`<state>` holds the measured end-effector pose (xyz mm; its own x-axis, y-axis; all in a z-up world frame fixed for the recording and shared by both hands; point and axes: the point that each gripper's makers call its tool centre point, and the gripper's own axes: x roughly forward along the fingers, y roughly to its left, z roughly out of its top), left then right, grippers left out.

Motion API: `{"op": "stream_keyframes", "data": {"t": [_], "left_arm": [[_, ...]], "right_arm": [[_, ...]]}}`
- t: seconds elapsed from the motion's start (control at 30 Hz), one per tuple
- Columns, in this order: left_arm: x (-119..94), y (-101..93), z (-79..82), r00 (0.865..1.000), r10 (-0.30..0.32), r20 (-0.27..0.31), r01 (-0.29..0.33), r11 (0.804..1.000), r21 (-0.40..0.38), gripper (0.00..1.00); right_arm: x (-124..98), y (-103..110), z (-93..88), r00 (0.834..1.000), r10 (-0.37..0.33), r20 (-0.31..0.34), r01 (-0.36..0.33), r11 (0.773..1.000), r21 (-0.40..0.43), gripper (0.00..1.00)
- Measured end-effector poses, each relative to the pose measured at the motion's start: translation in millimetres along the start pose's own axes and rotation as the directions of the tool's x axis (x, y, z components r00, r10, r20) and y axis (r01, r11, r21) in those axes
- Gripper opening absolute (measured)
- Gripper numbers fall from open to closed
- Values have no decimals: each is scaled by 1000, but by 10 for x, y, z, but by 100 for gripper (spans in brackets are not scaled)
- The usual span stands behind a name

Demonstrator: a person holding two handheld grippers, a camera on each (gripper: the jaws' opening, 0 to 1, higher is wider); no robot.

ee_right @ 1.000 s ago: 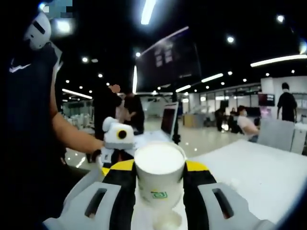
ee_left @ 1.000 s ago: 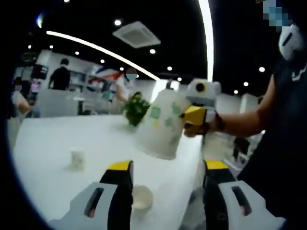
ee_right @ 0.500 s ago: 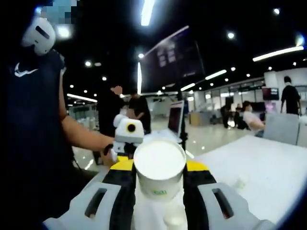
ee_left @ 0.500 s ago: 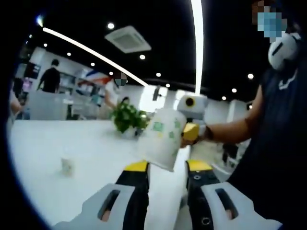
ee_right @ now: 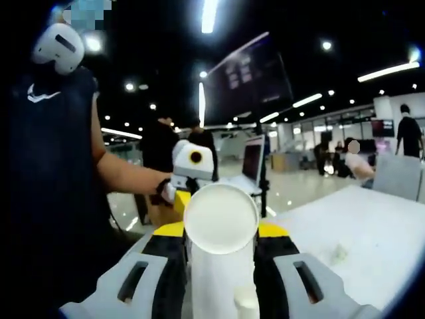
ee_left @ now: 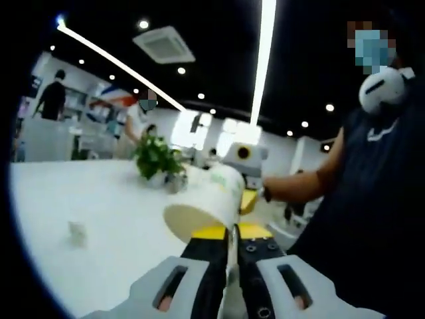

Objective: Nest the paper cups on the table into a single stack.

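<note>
A white paper cup (ee_left: 202, 203) with green print hangs tilted over the table, its round end toward the left gripper view. My left gripper (ee_left: 231, 232) has its jaws almost together, with the cup's thin wall pinched between them. My right gripper (ee_left: 247, 199) comes in from the right and grips the far side. In the right gripper view the same cup (ee_right: 221, 219) turns a white disc to the camera. My right gripper (ee_right: 221, 232) is shut around its body, and my left gripper (ee_right: 182, 198) sits just behind it. Another small cup (ee_left: 78, 232) stands on the table.
The white table (ee_left: 99, 199) stretches left, with a potted plant (ee_left: 156, 159) at its far side. A person in dark clothes (ee_left: 372, 199) stands close on the right. In the right gripper view a laptop (ee_right: 255, 163) stands beyond the table (ee_right: 358, 232), on which lies a small blurred object (ee_right: 339, 252).
My left gripper's jaws have gone from wide open to nearly touching, closing on the cup's wall. The cup has tipped over so its round end faces each camera more.
</note>
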<state>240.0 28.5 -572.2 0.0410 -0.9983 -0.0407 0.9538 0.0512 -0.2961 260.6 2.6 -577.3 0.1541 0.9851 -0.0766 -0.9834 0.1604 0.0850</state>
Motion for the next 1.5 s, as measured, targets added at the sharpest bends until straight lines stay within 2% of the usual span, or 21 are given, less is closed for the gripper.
{"op": "stream_keyframes", "data": {"t": [0.13,0.27,0.37,0.43,0.63,0.97,1.03,1.1,1.17,1.2,1.3,1.33,1.37,1.4,1.43,1.5], "left_arm": [[11,-39,6,997,-17,-70,20,999,38,0],[-5,11,-24,991,-3,-131,11,998,65,0],[-1,31,-14,991,5,-132,5,997,72,0],[6,39,9,992,12,-127,-2,997,81,0],[3,35,198,999,11,-41,-8,996,86,0],[36,45,159,993,25,-112,-16,996,83,0],[14,131,139,984,73,-164,-55,992,112,0],[-1,193,86,961,118,-252,-86,987,134,0],[-2,205,64,932,137,-335,-88,984,158,0],[-4,207,42,908,143,-393,-95,986,139,0],[13,236,42,863,164,-478,-87,980,179,0],[23,214,24,833,159,-530,-69,980,184,0],[30,210,19,817,161,-554,-61,979,196,0],[49,197,26,792,165,-588,-37,974,223,0],[70,188,43,780,163,-605,-15,970,242,0],[82,180,62,727,176,-664,3,966,259,0]], "right_arm": [[15,-8,5,1000,-10,-11,10,1000,0,36],[25,-88,123,998,-46,32,46,999,-9,45],[27,-83,155,999,-39,33,40,999,-15,38],[23,-97,159,998,-43,36,44,999,-18,38],[-10,-99,78,999,-41,26,42,999,-12,37],[-28,-123,32,998,-58,10,58,998,-1,38],[-46,-196,58,995,-96,18,96,995,-23,38],[-76,-240,77,993,-112,28,112,993,-20,45],[-109,-317,67,989,-144,22,145,989,-30,55],[-138,-369,34,985,-172,3,172,984,-42,59],[-201,-454,-28,978,-208,-10,208,977,-51,70],[-221,-465,-48,977,-213,-9,212,976,-50,73],[-253,-487,-84,975,-223,-16,222,974,-43,75],[-276,-504,-115,972,-232,-23,231,972,-35,77],[-302,-521,-150,970,-242,-28,241,970,-34,79],[-382,-587,-271,959,-279,-51,277,960,-44,83]]}}
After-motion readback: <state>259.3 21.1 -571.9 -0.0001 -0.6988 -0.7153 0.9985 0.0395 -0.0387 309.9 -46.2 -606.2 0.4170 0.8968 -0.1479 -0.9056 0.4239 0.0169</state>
